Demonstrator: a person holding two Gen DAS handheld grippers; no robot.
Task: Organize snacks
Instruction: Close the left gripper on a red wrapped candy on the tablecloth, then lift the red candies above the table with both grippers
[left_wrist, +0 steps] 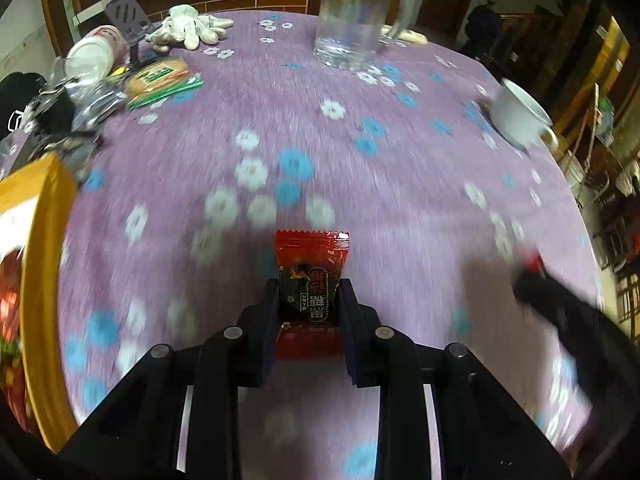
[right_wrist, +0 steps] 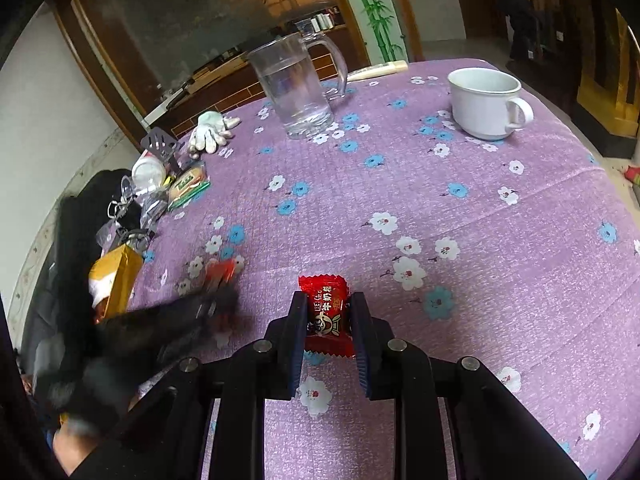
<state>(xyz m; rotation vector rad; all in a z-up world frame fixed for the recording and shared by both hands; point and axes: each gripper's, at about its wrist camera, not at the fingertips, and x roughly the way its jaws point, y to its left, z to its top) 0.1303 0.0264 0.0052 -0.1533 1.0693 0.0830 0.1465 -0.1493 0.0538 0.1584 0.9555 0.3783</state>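
Observation:
My left gripper [left_wrist: 309,286] is shut on a red and black snack packet [left_wrist: 311,276] and holds it above the purple flowered tablecloth [left_wrist: 400,208]. My right gripper [right_wrist: 327,300] is shut on a red candy packet [right_wrist: 326,312] above the cloth. In the right wrist view the left gripper [right_wrist: 218,280] shows blurred at the left with its red packet. In the left wrist view the right gripper [left_wrist: 532,276] shows blurred at the right. A yellow box [left_wrist: 44,280] with red snacks inside stands at the left edge; it also shows in the right wrist view [right_wrist: 116,280].
A glass pitcher [right_wrist: 298,88] with water and a white mug [right_wrist: 486,102] stand at the far side. White gloves [right_wrist: 210,130], a spatula [right_wrist: 160,146], a white jar [right_wrist: 148,170], a biscuit pack [right_wrist: 188,184] and keys [right_wrist: 124,216] lie at the far left.

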